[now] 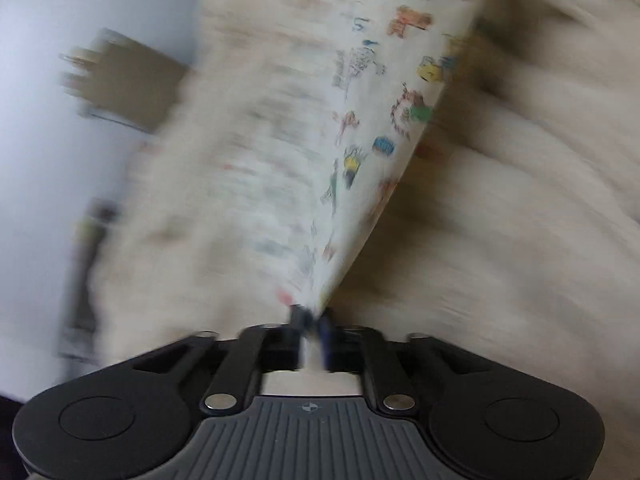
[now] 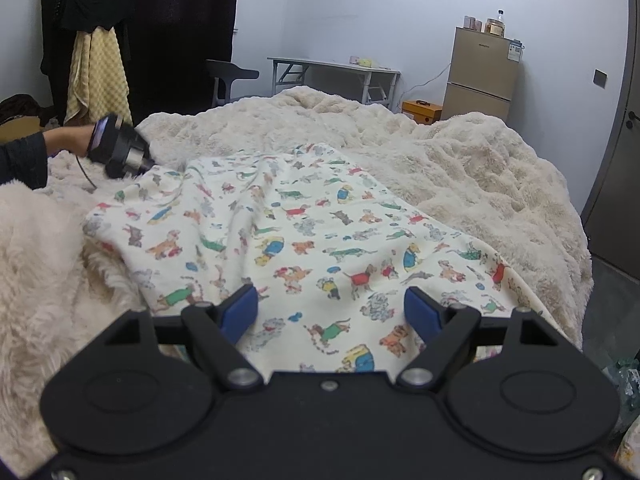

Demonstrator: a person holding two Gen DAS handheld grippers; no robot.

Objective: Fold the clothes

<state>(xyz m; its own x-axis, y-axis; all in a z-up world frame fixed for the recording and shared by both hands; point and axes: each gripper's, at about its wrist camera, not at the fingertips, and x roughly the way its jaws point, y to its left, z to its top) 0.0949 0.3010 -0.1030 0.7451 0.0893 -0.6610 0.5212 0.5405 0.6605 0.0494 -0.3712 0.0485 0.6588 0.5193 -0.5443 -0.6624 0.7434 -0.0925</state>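
A cream cloth printed with small coloured dogs (image 2: 320,236) lies spread on a fluffy cream blanket (image 2: 460,160) over the bed. My left gripper (image 1: 311,320) is shut on an edge of this cloth (image 1: 352,120), which stretches away from its fingertips; that view is motion-blurred. In the right wrist view the left gripper (image 2: 120,152) sits at the cloth's far left corner, held by a hand in a dark sleeve. My right gripper (image 2: 332,312) is open, its blue pads (image 2: 240,312) spread just above the cloth's near edge, holding nothing.
Beyond the bed stand a folding table (image 2: 336,72), a dark chair (image 2: 228,76), a beige fridge (image 2: 480,76) and an orange box (image 2: 422,110). Dark clothes and a yellow towel (image 2: 98,76) hang at the left. A grey door (image 2: 616,120) is at the right.
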